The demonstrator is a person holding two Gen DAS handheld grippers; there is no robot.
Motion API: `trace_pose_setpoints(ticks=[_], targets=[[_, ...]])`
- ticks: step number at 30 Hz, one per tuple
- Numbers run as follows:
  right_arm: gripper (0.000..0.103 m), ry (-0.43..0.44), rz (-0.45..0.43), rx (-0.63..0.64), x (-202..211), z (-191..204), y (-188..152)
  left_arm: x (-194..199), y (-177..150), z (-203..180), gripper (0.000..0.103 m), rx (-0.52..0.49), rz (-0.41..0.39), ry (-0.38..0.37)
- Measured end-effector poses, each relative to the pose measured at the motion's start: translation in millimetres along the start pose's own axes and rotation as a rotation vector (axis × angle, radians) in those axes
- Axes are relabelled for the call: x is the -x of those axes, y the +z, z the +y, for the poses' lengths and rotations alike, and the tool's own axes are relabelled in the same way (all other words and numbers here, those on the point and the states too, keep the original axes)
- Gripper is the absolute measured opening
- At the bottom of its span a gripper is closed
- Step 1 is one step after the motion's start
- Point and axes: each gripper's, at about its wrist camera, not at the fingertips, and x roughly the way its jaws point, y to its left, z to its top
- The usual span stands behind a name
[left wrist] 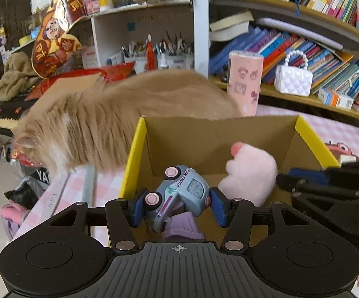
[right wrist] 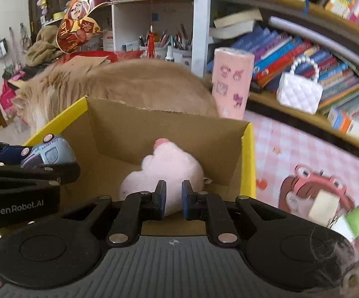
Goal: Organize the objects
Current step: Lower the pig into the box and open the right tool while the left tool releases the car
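Observation:
An open cardboard box with yellow sides (left wrist: 134, 154) (right wrist: 247, 164) stands on a pink checked cloth. My left gripper (left wrist: 177, 206) is shut on a pale blue toy truck (left wrist: 179, 191) (right wrist: 50, 151) with pink wheels and a purple rear part. It holds the truck tilted over the box's near left corner. My right gripper (right wrist: 174, 198) (left wrist: 286, 180) stands over the box's near edge. Its jaws are nearly together, and a pink plush toy (right wrist: 164, 168) (left wrist: 251, 173) fills the narrow gap. The plush hangs low inside the box, and its underside is hidden.
A fluffy ginger cat (left wrist: 119, 114) (right wrist: 129, 82) stands right behind the box, head to the left. A pink tumbler (left wrist: 245, 82), a white quilted handbag (left wrist: 293, 79) and bookshelves lie beyond. A tape roll (right wrist: 326, 206) and a green item (right wrist: 358, 218) lie right of the box.

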Motion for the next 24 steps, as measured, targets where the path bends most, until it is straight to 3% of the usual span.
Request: trace_pose_setpoints(ticks=[4, 6, 7, 11, 18, 24], targets=[[0.012, -0.005, 0.004, -0.029, -4.3, -9.0, 4.1, -3.8, 0.8, -6.9, 0.055, -0.029, -0.004, 0.004], [0.012, -0.010, -0.002, -0.028, -4.3, -9.4, 4.2, -2.4, 2.6, -9.6, 0.064, -0.040, -0.017, 0.000], [0.015, -0.010, -0.005, -0.027, -3.8, -9.0, 4.4, -0.5, 4.3, -10.2, 0.069, -0.041, -0.030, 0.001], [0.032, -0.019, -0.036, -0.046, 4.9, -8.6, 2.2, 21.1, 9.0, -10.0, 0.074, -0.028, -0.109, -0.005], [0.032, 0.012, -0.067, -0.145, 41.2, -4.5, -2.6, 71.0, 5.1, 2.4, 0.085, 0.011, -0.213, -0.017], [0.035, 0.006, -0.116, -0.198, 84.5, 8.2, -13.2, 104.0, -11.3, 24.2, 0.085, 0.068, -0.239, -0.005]])
